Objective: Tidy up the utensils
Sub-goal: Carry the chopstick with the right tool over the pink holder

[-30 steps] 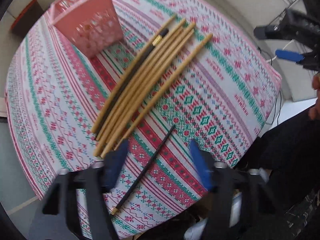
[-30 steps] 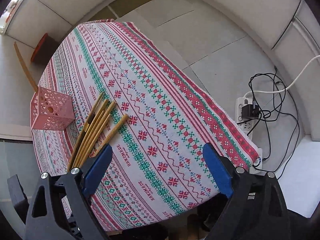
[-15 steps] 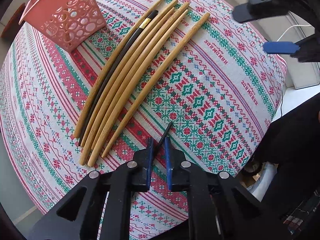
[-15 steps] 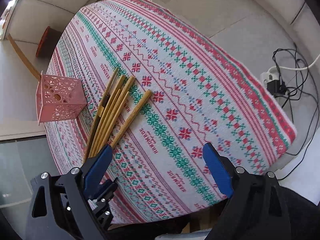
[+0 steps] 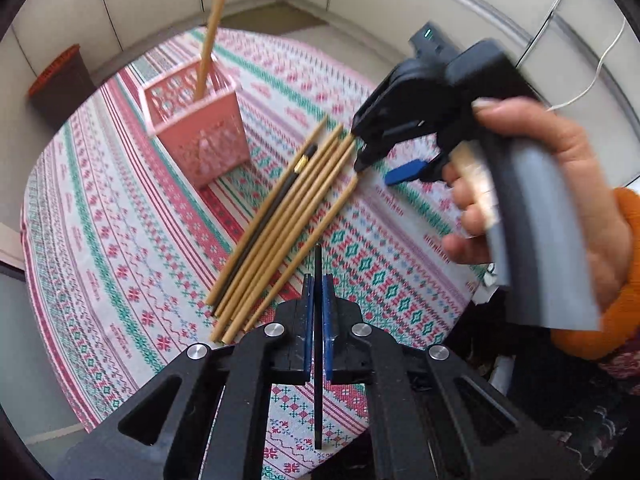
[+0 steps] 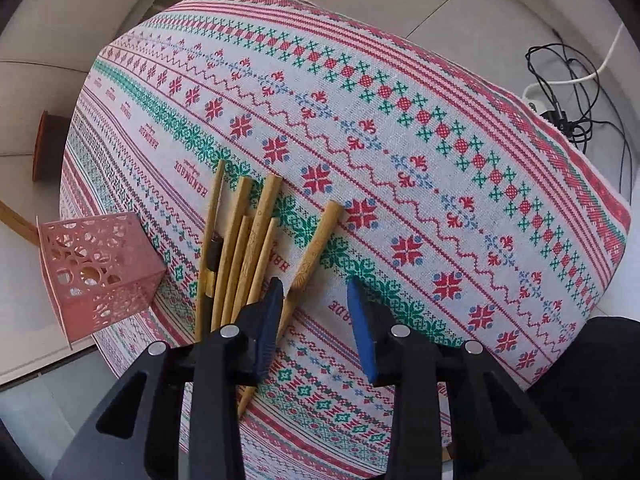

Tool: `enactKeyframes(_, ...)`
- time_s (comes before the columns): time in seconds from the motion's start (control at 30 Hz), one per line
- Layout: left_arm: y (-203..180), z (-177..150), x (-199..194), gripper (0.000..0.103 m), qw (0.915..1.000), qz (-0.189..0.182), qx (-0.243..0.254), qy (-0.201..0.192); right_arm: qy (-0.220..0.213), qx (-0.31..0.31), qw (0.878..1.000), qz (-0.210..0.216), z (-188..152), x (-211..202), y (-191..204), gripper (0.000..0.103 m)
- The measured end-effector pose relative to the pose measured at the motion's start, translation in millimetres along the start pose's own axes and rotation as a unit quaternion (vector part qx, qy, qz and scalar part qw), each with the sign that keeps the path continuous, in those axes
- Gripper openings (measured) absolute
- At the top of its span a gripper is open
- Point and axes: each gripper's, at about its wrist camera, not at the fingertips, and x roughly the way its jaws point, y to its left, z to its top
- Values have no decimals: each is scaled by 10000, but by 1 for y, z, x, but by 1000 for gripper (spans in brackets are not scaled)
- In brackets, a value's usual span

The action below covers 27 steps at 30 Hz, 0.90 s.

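Observation:
My left gripper (image 5: 317, 284) is shut on a thin black chopstick (image 5: 318, 344) and holds it upright above the table. A row of bamboo chopsticks (image 5: 280, 232) with one dark one lies on the patterned cloth. A pink perforated holder (image 5: 196, 132) stands behind them with one bamboo stick (image 5: 214, 28) in it. My right gripper (image 6: 314, 292) is open just above the near ends of the bamboo chopsticks (image 6: 248, 240), its left finger (image 6: 270, 312) over them. The holder (image 6: 96, 268) is to its left. The right gripper also shows in the left wrist view (image 5: 380, 168).
The round table's cloth edge (image 6: 580, 168) drops off at the right, with a power strip and cables (image 6: 560, 108) on the floor beyond. A brown bin (image 5: 60, 84) stands on the floor past the table.
My left gripper closed on the black chopstick and lifted it off the cloth. My right gripper came down to the bamboo chopsticks and narrowed its opening.

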Motion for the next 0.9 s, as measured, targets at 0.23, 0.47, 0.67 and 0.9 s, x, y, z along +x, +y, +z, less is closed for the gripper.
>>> enactKeyframes(0.23, -5, 7, -29, 3, 9989, 95, -200, -411, -215, 204, 9987, -418, 7, 3, 16, 12)
enactKeyframes(0.47, -1, 8, -65, 3, 9944, 125, -437, -953, -409, 277, 9985, 254, 10, -12, -7, 8)
enactKeyframes(0.67, 8, 7, -111, 3, 9806, 134, -808, -1781, -1299, -858, 9850, 741, -19, -88, -9, 8)
enactKeyframes(0.9, 19, 14, -165, 3, 9546, 242, -1298, -2670, -2512, -1950, 9377, 1396, -67, -199, -8, 8)
